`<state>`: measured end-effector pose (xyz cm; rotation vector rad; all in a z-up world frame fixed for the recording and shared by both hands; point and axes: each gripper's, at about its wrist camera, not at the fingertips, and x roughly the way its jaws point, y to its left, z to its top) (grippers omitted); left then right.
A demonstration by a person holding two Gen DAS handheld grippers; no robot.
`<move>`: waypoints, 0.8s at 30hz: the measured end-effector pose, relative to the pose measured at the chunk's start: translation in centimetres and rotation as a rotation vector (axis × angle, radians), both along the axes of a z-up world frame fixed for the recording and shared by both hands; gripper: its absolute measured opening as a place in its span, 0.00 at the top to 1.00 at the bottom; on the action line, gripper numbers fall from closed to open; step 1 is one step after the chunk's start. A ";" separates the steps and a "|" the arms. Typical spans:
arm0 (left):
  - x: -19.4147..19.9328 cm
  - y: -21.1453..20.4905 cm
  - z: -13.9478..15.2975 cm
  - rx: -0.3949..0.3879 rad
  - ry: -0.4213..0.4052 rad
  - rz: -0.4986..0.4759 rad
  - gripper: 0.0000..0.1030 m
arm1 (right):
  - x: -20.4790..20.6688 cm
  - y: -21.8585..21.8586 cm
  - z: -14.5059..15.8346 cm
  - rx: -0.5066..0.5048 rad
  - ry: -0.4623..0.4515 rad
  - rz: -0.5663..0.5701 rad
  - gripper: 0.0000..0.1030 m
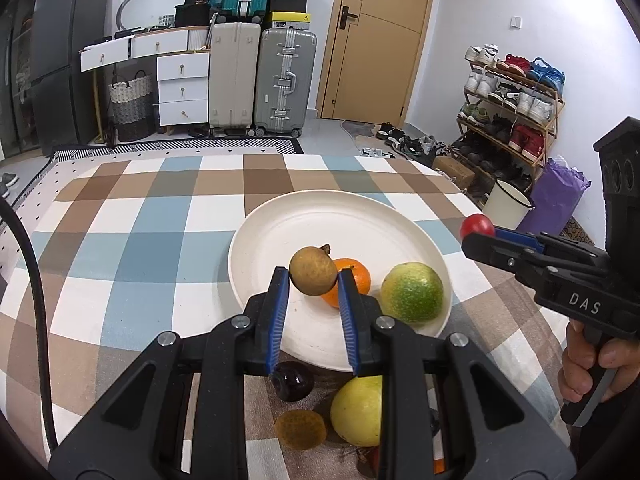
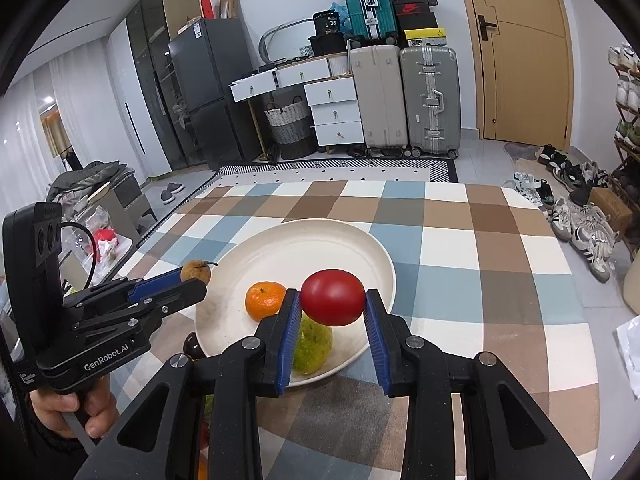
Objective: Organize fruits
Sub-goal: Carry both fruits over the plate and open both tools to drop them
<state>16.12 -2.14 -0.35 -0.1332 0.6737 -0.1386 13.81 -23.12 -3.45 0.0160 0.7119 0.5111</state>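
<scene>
My left gripper is shut on a small brown round fruit and holds it above the near part of the white plate. An orange mandarin and a green fruit lie in the plate. My right gripper is shut on a red tomato above the plate's near rim. In the right wrist view the mandarin and green fruit lie below it, and the left gripper holds the brown fruit at the left rim.
On the checked tablecloth near me lie a dark plum, a yellow-green fruit and a brown kiwi-like fruit. The right gripper shows at the right of the left wrist view. Suitcases, drawers and a shoe rack stand beyond the table.
</scene>
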 end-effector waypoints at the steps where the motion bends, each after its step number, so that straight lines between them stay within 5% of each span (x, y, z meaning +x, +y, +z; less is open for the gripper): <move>1: 0.1 0.0 -0.1 0.004 0.001 0.000 0.78 | 0.2 0.0 -0.3 0.003 0.005 -0.003 0.69; 24: 0.9 0.2 -2.2 0.027 0.037 0.012 0.78 | 2.3 -0.3 -3.4 0.051 0.071 -0.049 0.68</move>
